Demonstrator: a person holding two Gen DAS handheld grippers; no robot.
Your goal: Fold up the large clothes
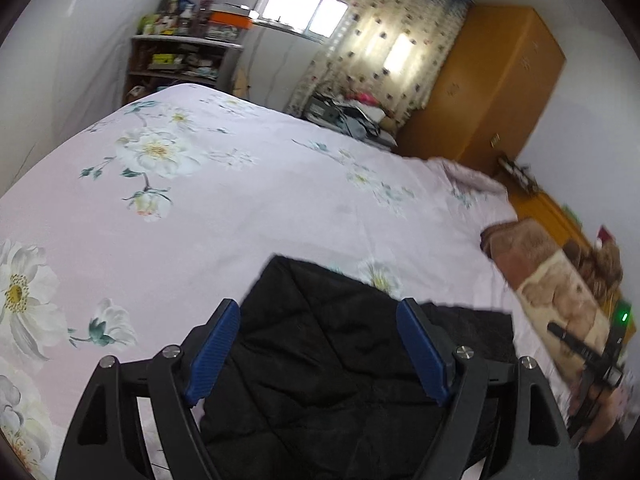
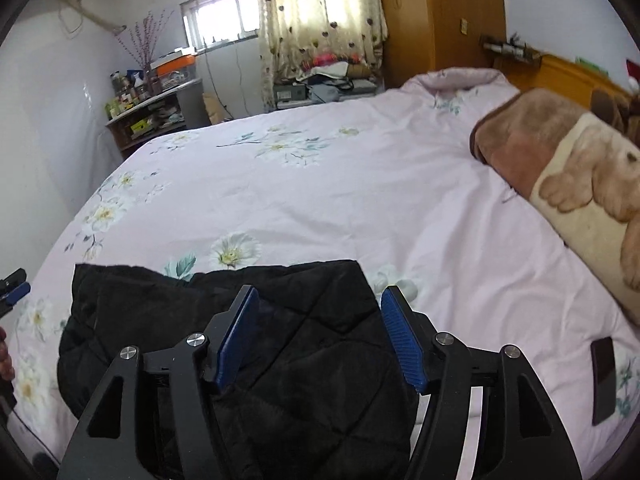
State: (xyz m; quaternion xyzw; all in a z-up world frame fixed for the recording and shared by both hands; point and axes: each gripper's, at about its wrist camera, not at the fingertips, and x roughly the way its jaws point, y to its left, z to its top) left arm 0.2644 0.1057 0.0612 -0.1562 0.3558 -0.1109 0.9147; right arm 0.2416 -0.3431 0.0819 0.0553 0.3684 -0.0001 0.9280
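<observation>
A black quilted garment [image 1: 328,364] lies folded in a compact bundle on the pink floral bedspread [image 1: 240,200], at the near edge of the bed. It also shows in the right wrist view [image 2: 224,320]. My left gripper [image 1: 318,312] is open above the garment, holding nothing. My right gripper [image 2: 318,300] is open above the garment's right part, holding nothing. The right gripper's body shows at the right edge of the left wrist view [image 1: 592,364], and a left fingertip [image 2: 14,292] shows at the left edge of the right wrist view.
A folded brown plush blanket [image 2: 560,168] lies at the bed's right side by the orange headboard [image 2: 568,72]. A dark phone [image 2: 603,380] lies on the bedspread [image 2: 320,184] at right. A shelf [image 1: 180,60], a curtain and an orange wardrobe [image 1: 492,80] stand beyond the bed.
</observation>
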